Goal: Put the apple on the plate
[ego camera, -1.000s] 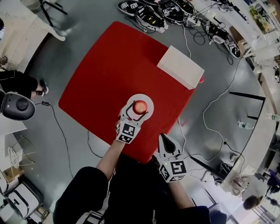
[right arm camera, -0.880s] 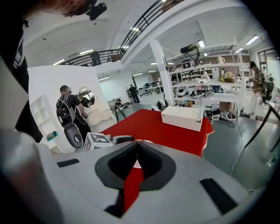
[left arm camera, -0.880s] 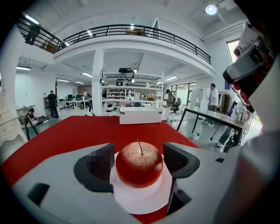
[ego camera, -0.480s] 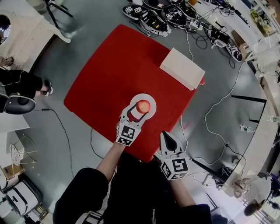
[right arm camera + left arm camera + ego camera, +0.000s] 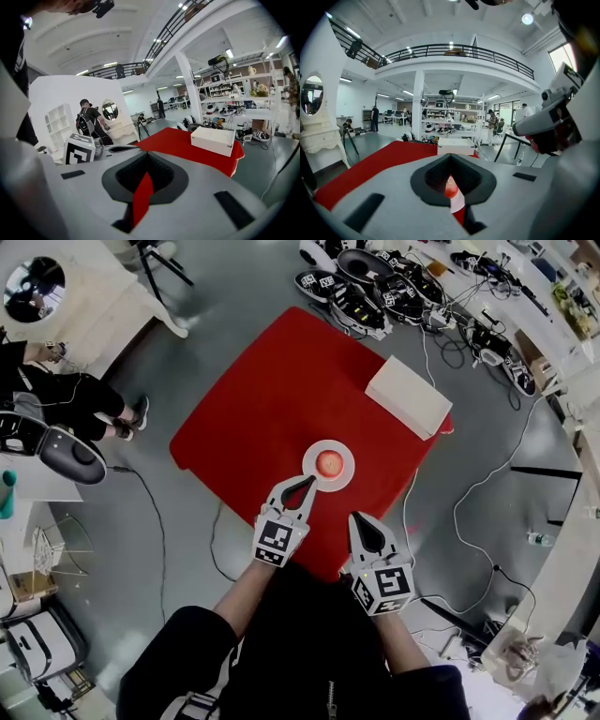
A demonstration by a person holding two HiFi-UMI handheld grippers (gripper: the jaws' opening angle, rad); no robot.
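apple (image 5: 329, 463) on white plate (image 5: 312, 472)

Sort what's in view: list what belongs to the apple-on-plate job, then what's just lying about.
Job: apple, plate under it, left gripper, right gripper, both shut and empty.
Lying about: white box on the red table, spare grippers on the floor.
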